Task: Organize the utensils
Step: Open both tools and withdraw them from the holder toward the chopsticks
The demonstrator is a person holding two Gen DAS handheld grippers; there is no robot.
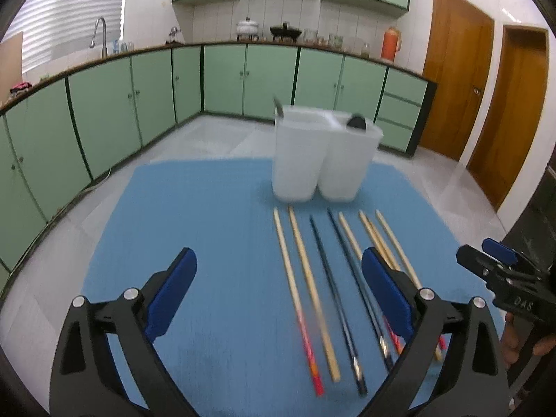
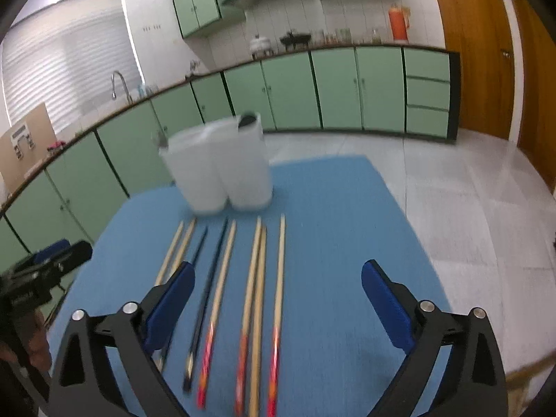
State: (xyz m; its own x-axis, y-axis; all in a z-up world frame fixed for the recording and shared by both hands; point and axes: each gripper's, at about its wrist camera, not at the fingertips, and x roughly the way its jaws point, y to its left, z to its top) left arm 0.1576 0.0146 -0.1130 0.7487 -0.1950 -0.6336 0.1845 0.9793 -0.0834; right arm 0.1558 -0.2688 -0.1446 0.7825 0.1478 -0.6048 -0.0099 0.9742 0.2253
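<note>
Several chopsticks (image 1: pixel 312 288) lie side by side on a blue mat (image 1: pixel 215 229), some pale wood, some with red ends, two dark ones (image 1: pixel 342 299). They also show in the right wrist view (image 2: pixel 257 299). A white two-part utensil holder (image 1: pixel 323 153) stands behind them, also in the right wrist view (image 2: pixel 222 166), with a dark utensil tip (image 1: pixel 357 121) in its right part. My left gripper (image 1: pixel 278 292) is open and empty, low over the mat left of the row. My right gripper (image 2: pixel 276 295) is open and empty above the near ends; it also shows in the left wrist view (image 1: pixel 493 264).
The mat (image 2: pixel 340 229) covers a small table with tiled floor (image 2: pixel 469 191) around it. Green kitchen cabinets (image 1: pixel 222 80) run along the back and left. Wooden doors (image 1: pixel 458 80) stand at the right. The left gripper shows at the right wrist view's left edge (image 2: pixel 52 264).
</note>
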